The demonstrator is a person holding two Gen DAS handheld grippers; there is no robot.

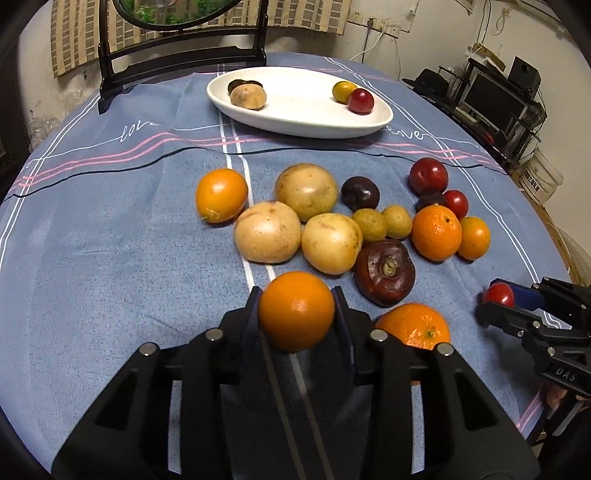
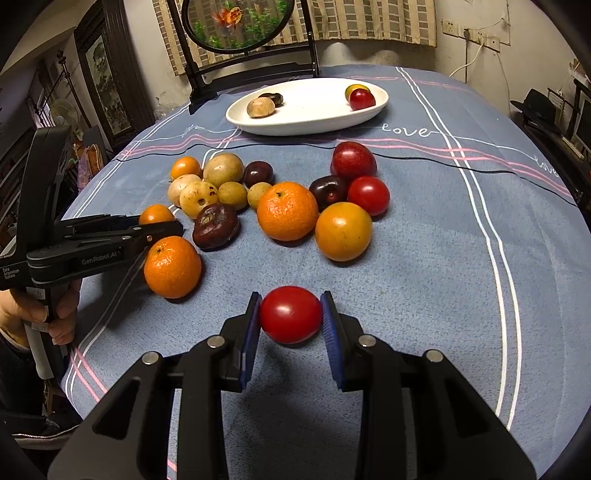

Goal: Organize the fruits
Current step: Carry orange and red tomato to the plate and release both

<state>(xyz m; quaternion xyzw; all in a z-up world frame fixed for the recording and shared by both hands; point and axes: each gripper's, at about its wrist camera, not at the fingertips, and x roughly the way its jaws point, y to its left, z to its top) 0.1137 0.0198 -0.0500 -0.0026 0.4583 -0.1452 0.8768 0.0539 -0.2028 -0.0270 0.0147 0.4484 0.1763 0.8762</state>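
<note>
**Both claws loaded, most fruit on the cloth**

We see the left claw [image 1: 296, 308] closed on a smooth orange fruit [image 1: 296, 311], its two fingers pressed against the fruit's left and right sides, just in front of the loose pile. The right claw [image 2: 290, 314] pinches a small red fruit [image 2: 290, 314] between its blue pads [image 2: 249, 332], near the front of the desk [image 2: 424, 280], which is covered by a blue cloth with white and pink stripes.

Between the claws and the far side we count a loose cluster on the cloth: three large pale yellow-brown fruits [image 1: 267, 232] touching one another, two small tan ones, a dark brown wrinkled fruit [image 1: 384, 271], several oranges [image 1: 436, 232], dark plums [image 1: 360, 192] and red fruits [image 1: 428, 175]. One dimpled orange [image 2: 172, 266] lies just beside the left claw's right finger.

Beyond the pile sits a white oval dish [image 1: 303, 123]. At its left end we see a tan fruit [image 1: 248, 96] touching a dark one behind it; at its right end a red fruit [image 1: 361, 100] touches a yellow-green one [image 1: 343, 91]. A dark-framed round mirror stand [image 2: 236, 22] stands behind the dish.
</note>
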